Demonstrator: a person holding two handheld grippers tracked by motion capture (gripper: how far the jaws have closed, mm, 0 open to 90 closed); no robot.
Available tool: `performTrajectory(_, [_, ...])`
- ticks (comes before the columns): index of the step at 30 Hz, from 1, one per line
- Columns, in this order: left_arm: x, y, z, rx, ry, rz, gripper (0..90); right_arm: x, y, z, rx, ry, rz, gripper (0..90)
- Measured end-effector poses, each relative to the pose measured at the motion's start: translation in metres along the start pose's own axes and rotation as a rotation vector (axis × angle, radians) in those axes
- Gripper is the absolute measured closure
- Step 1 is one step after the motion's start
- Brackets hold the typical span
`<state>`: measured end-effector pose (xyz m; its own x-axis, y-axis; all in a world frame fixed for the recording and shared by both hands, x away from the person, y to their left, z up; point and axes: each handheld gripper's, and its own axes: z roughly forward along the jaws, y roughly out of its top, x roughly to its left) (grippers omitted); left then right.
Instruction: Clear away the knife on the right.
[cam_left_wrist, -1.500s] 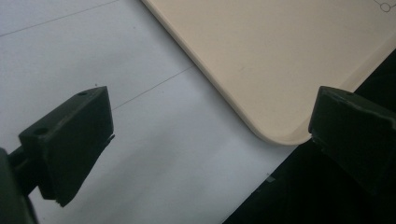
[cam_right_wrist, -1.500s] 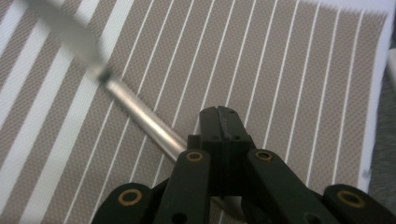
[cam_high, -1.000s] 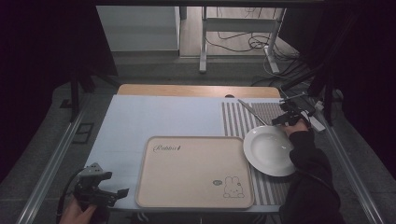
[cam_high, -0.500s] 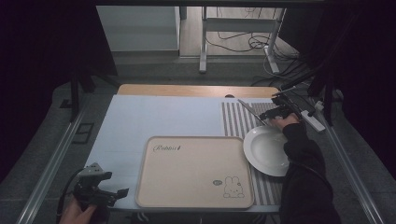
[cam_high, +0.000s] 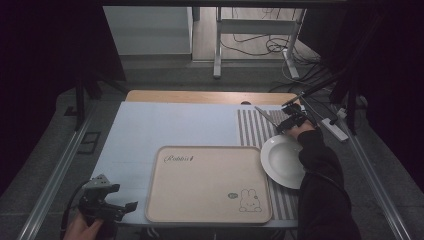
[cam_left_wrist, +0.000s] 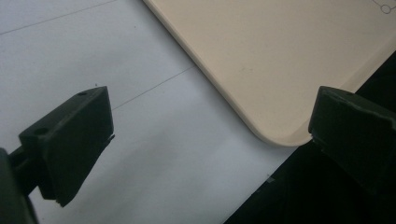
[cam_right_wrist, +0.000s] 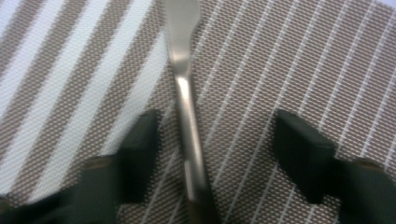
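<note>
A metal utensil (cam_right_wrist: 184, 88) lies on the striped placemat (cam_right_wrist: 289, 60), its handle running between the jaws of my open right gripper (cam_right_wrist: 215, 135), which hovers just over it without touching. From above, the right gripper (cam_high: 287, 122) sits over the utensil (cam_high: 266, 116) at the far right of the placemat (cam_high: 250, 130), beyond a white plate (cam_high: 282, 160). My left gripper (cam_high: 107, 207) rests open at the near left table corner. Between its wide jaws (cam_left_wrist: 205, 135) I see the white tabletop and a corner of the beige tray (cam_left_wrist: 280, 60).
The beige tray (cam_high: 210, 182) with a rabbit drawing lies at the front centre, overlapping the placemat. A wooden strip (cam_high: 210, 96) borders the table's far edge. Metal rails (cam_high: 55, 172) run along both sides, and cables (cam_high: 260, 45) lie on the floor beyond.
My right gripper has moved away from the plate toward the far edge of the placemat and now sits over the utensil. The left gripper has not moved.
</note>
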<state>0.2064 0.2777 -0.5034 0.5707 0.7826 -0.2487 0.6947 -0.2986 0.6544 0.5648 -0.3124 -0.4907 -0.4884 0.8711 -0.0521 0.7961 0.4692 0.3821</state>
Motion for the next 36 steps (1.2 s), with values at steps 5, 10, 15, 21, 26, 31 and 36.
performTrajectory(5, [0.000, 0.000, 0.000, 0.000, 0.000, -0.001, 1.1, 0.004, 0.001, -0.002, 0.001, 0.034, -0.035, 75.3])
performTrajectory(10, [0.000, 0.000, 0.000, 0.001, 0.001, -0.001, 1.1, 0.004, 0.001, -0.002, 0.003, 0.056, -0.047, 80.1])
performTrajectory(15, [0.001, 0.000, 0.000, 0.000, -0.002, -0.006, 1.1, 0.005, 0.001, -0.003, 0.000, 0.051, -0.066, 80.4])
performTrajectory(21, [0.001, 0.000, 0.000, 0.001, -0.001, -0.006, 1.1, -0.001, 0.001, -0.011, -0.059, 0.053, -0.060, 80.5])
performTrajectory(26, [0.000, 0.000, 0.000, 0.002, 0.000, -0.005, 1.1, -0.009, 0.001, -0.018, -0.085, 0.046, -0.051, 80.6])
performTrajectory(31, [0.001, 0.000, 0.000, 0.001, 0.000, -0.007, 1.1, -0.016, -0.001, -0.027, -0.118, 0.037, -0.032, 80.5])
performTrajectory(36, [0.001, 0.000, 0.000, 0.002, 0.001, -0.007, 1.1, -0.020, -0.004, -0.038, -0.126, 0.043, -0.022, 80.5])
